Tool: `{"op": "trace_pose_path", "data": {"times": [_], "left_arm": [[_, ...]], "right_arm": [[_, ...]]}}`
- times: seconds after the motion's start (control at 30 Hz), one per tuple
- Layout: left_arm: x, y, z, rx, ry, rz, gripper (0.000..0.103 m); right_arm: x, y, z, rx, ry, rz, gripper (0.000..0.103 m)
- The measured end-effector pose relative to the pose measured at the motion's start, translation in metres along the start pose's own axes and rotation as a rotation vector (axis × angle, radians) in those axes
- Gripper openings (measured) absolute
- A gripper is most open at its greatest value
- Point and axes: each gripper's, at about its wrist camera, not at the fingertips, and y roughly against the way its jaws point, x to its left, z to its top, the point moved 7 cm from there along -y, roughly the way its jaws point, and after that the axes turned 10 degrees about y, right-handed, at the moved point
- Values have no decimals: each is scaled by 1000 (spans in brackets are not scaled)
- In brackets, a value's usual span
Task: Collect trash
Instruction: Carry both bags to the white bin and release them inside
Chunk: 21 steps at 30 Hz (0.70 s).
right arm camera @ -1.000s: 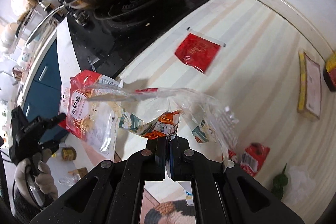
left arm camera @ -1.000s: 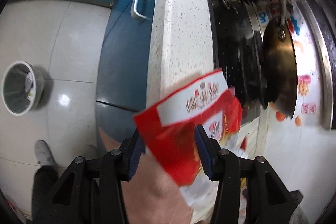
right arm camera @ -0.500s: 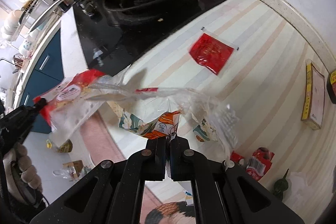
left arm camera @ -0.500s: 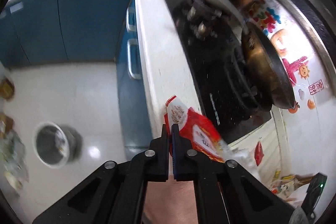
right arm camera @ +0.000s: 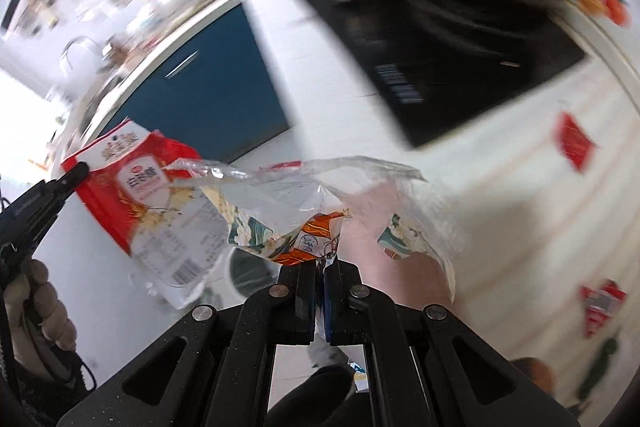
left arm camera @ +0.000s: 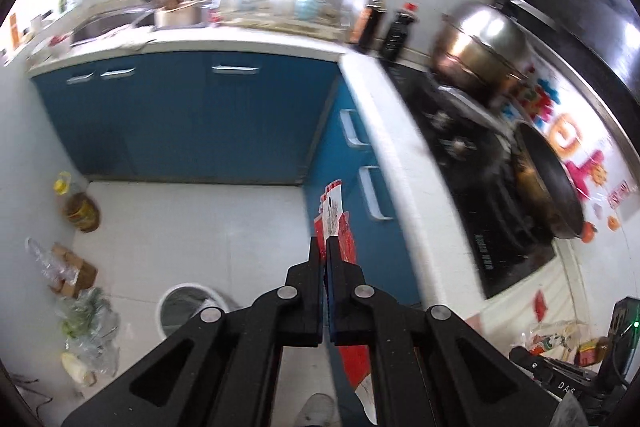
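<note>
Left claw (left arm camera: 324, 247) is pinching a limp red-and-white plastic snack bag (left arm camera: 336, 223) by its edge; right claw (right arm camera: 319, 269) is gripping a light, crinkly clear plastic wrapper (right arm camera: 304, 203) at its bunched bottom.

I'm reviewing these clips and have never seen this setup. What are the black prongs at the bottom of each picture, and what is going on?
No robot: a person carries a two-finger gripper in each hand, each with a fisheye camera looking along its fingers. The left gripper is shut on a red sugar bag, above the floor near a white trash bin. The right gripper is shut on a clear plastic wrapper. More red wrappers lie on the striped counter beside the black stove.
</note>
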Motion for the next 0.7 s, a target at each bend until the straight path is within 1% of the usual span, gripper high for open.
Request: {"op": "trace_pose_path", "data": {"times": [0.03,0.07,0.13,0.17,0.2,0.23,0.27,0.3,0.33,0.37,0.43,0.47,0.53,0.57,0.6,0.7], "left_arm": [[15,-1,-1,1,17,16,0],[36,-2,-2,6,39,35,0],[77,-8,-7,17,76,81,0],[97,-13,-12,25,92,103,0],[125,-22,-18,36,112,135,0],[142,-30,-23,42,120,157,0],[161,-41,-29,50,128,176,0],[188,-57,-38,63,141,200,0],[202,-71,-46,73,149,209,0],[220,-87,-53,84,155,221,0],[260,-127,-71,108,175,248,0],[280,-150,-81,121,188,257,0],[316,-191,-101,144,198,278,0],[334,-214,-112,158,202,289,0],[349,-231,-122,172,207,298,0],[397,-297,-159,234,216,324,0]], "right_arm": [[23,-11,1,10,27,23,2],[37,-18,1,18,44,35,2],[78,-47,-4,42,93,66,2],[96,-66,-9,59,111,83,2],[111,-83,-14,75,121,99,2],[124,-101,-19,94,125,113,2],[140,-131,-28,125,122,136,2],[149,-153,-34,146,119,152,2],[161,-184,-44,173,112,167,2],[168,-204,-50,188,109,176,2],[186,-265,-68,227,99,220,2],[190,-292,-75,241,94,227,2],[203,-361,-94,277,77,274,2],[206,-383,-101,289,72,279,2],[211,-419,-111,309,64,304,2],[221,-506,-134,356,66,341,2]]}}
